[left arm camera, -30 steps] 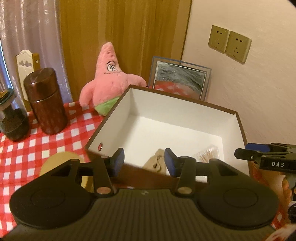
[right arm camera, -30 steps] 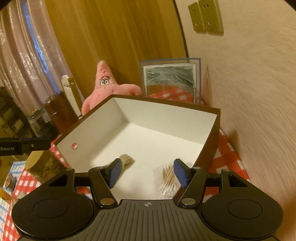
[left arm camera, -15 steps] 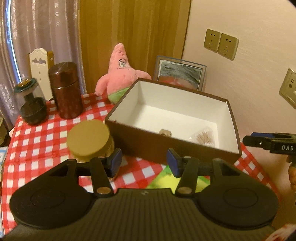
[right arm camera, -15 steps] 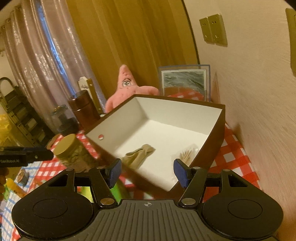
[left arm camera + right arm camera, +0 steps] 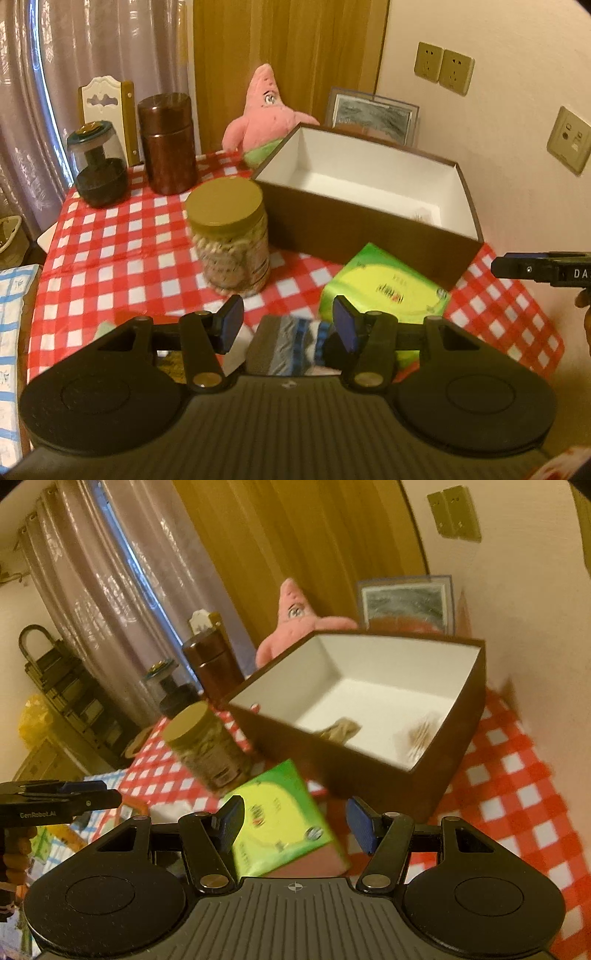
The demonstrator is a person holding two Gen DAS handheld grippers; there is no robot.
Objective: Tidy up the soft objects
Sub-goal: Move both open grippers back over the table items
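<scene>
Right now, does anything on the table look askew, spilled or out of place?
Nothing spilled or tipped. The jar stands upright, the box sits flat and open. Only the green pack lies skewed, one corner toward the box, and a striped sock lies loose near the table's front.

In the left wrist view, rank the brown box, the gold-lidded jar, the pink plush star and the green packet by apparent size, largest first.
1. brown box
2. gold-lidded jar and green packet: look alike, and both sit nearer the camera, so unranked
3. pink plush star: partly hidden behind the box

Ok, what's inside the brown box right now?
In the brown box: a small beige cloth piece and a bundle of thin sticks on the white floor. The near wall hides the front strip.
</scene>
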